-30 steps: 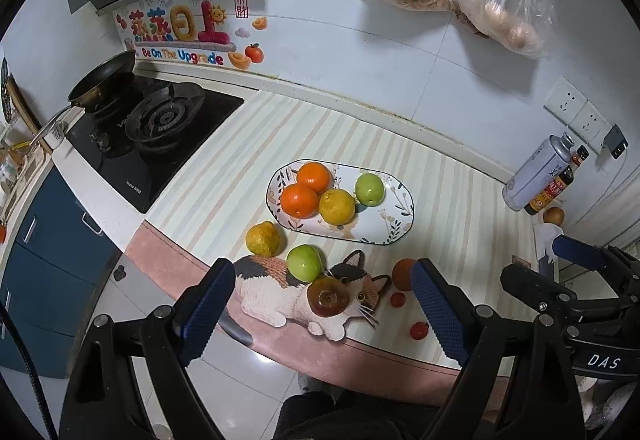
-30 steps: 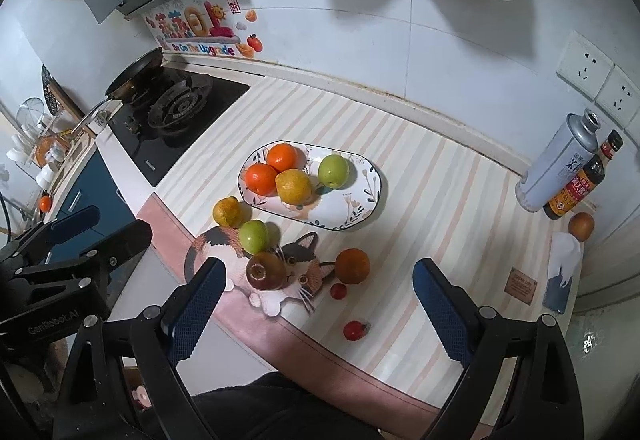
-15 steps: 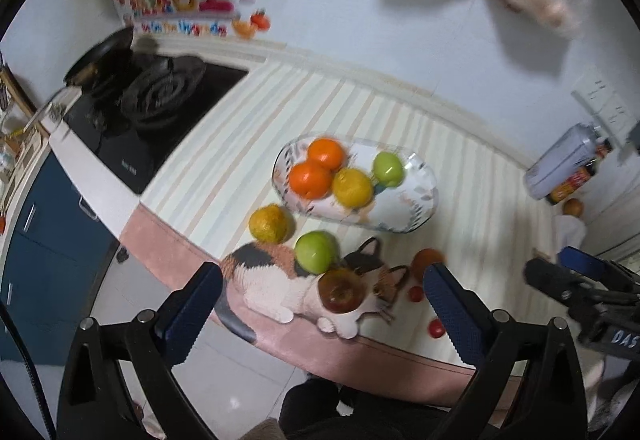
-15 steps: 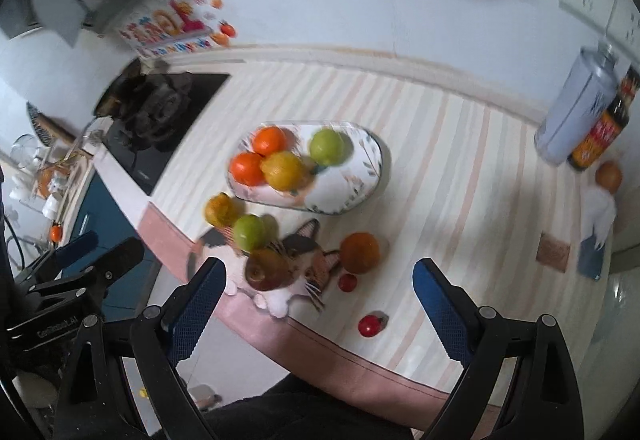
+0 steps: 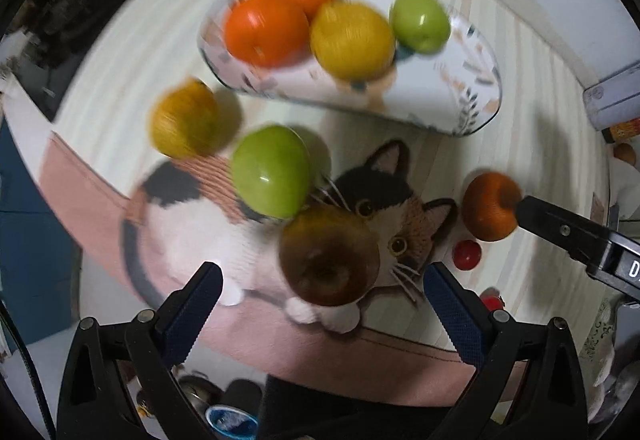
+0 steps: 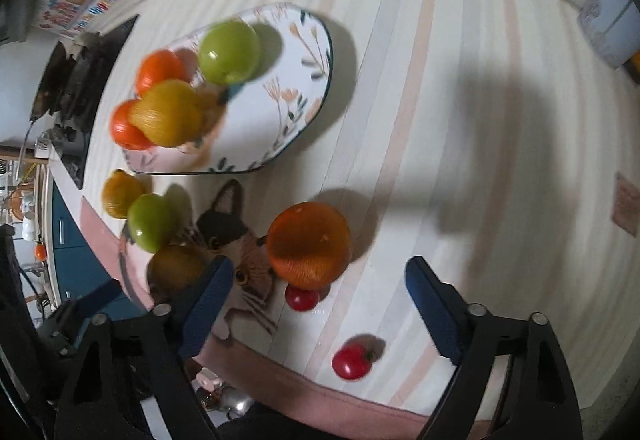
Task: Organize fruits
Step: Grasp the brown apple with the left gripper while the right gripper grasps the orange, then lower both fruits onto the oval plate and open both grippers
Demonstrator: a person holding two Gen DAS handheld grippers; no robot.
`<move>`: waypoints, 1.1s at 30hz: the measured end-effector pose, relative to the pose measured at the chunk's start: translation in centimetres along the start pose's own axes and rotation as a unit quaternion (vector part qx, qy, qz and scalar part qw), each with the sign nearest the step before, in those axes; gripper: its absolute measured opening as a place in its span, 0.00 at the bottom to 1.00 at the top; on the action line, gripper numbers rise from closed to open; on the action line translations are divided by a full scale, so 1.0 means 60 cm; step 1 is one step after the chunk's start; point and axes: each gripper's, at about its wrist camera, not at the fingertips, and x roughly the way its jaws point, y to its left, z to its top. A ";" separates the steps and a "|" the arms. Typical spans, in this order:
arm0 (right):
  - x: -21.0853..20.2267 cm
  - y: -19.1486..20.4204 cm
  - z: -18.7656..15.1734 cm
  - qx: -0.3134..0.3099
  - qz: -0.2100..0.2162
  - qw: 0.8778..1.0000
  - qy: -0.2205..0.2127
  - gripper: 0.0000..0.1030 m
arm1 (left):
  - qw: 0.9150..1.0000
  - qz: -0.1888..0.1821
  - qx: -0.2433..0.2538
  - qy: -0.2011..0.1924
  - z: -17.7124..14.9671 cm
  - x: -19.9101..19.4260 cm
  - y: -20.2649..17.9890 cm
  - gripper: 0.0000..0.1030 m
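A: In the left wrist view, what was on the plate (image 5: pixel 476 96)?

B: Four fruits: two oranges (image 5: pixel 266 30), one yellow fruit (image 5: pixel 352 40) and one green apple (image 5: pixel 420 22), all bunched toward its left end.

A: And off the plate?

B: A second yellow fruit (image 5: pixel 186 124) on the striped counter (image 5: pixel 540 160), a second green apple (image 5: pixel 272 170) and one brown fruit (image 5: pixel 328 256) on the cat mat (image 5: pixel 188 216), and a lone orange (image 5: pixel 490 206) to the right with two small red fruits (image 5: pixel 466 255) below it. The left gripper (image 5: pixel 320 304) hovered over the brown fruit, fingers spread wide, holding nothing.

A: Was the other tool visible there?

B: One finger of the right gripper (image 5: pixel 560 230), tip just beside the lone orange.

A: The right wrist view?

B: The same four on the plate (image 6: pixel 296 80). The lone orange (image 6: pixel 308 240) sat just ahead of the right gripper (image 6: pixel 318 290), whose fingers stood wide apart and empty. One red fruit (image 6: pixel 302 299) was touching the orange's near side; the other (image 6: pixel 352 362) lay apart, nearer the counter edge. That made ten fruits in all.
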 end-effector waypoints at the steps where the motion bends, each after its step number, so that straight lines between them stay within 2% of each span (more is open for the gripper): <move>1: 0.015 0.000 0.005 0.000 -0.002 1.000 0.005 0.82 | 1.000 -0.001 -0.002 0.006 0.003 0.010 0.000 1.00; 2: 0.027 0.001 0.009 0.001 -0.004 1.000 0.011 0.79 | 1.000 -0.005 -0.002 0.011 0.005 0.021 -0.002 0.99; 3: 0.037 0.002 0.011 0.001 -0.001 1.000 0.016 0.76 | 1.000 -0.010 0.000 0.013 0.006 0.030 -0.004 0.95; 4: 0.046 0.002 0.013 0.002 0.003 1.000 0.021 0.65 | 1.000 -0.010 0.001 0.012 0.006 0.035 -0.005 0.80; 5: 0.052 0.004 0.014 0.002 0.015 1.000 0.025 0.60 | 1.000 -0.010 0.001 0.011 0.007 0.039 -0.006 0.73; 6: 0.054 0.007 0.014 0.001 0.020 0.999 0.024 0.57 | 1.000 -0.005 0.003 0.009 0.006 0.041 -0.007 0.67; 7: 0.053 0.011 0.012 -0.005 0.003 1.000 0.024 0.57 | 1.000 0.001 0.005 0.002 0.006 0.040 -0.006 0.60; 8: 0.051 0.014 0.010 -0.014 -0.010 1.000 0.023 0.56 | 1.000 0.000 0.004 -0.003 0.006 0.038 -0.004 0.60; 10: 0.047 0.012 0.003 -0.018 -0.015 0.999 0.024 0.56 | 1.000 -0.014 -0.004 -0.002 0.003 0.035 0.003 0.60; 13: 0.047 0.004 -0.007 -0.024 -0.021 0.999 0.035 0.57 | 1.000 -0.015 0.000 -0.002 -0.006 0.035 -0.001 0.60; 16: 0.060 -0.008 -0.008 -0.016 -0.007 0.999 0.044 0.57 | 1.000 -0.006 0.008 -0.013 -0.009 0.033 -0.011 0.60; 18: 0.069 -0.011 -0.008 -0.010 -0.004 0.999 0.046 0.57 | 1.000 -0.013 0.011 -0.013 -0.008 0.030 -0.017 0.59; 21: 0.055 -0.014 0.001 0.004 0.018 0.999 0.032 0.55 | 0.999 -0.020 0.019 -0.019 -0.003 0.018 -0.034 0.59; 22: 0.045 -0.014 0.006 0.007 0.027 0.999 0.023 0.55 | 0.999 -0.021 0.021 -0.022 0.015 0.005 -0.054 0.59; 28: -0.018 -0.010 0.099 0.020 0.093 0.995 -0.014 0.55 | 0.995 -0.068 0.007 -0.073 0.064 -0.077 -0.091 0.59; 30: -0.027 -0.001 0.139 0.016 0.101 0.995 -0.015 0.55 | 0.993 -0.086 -0.016 -0.084 0.085 -0.086 -0.084 0.60; 33: -0.017 0.019 0.184 0.017 0.106 0.994 -0.012 0.55 | 0.989 -0.112 -0.055 -0.076 0.115 -0.070 -0.085 0.60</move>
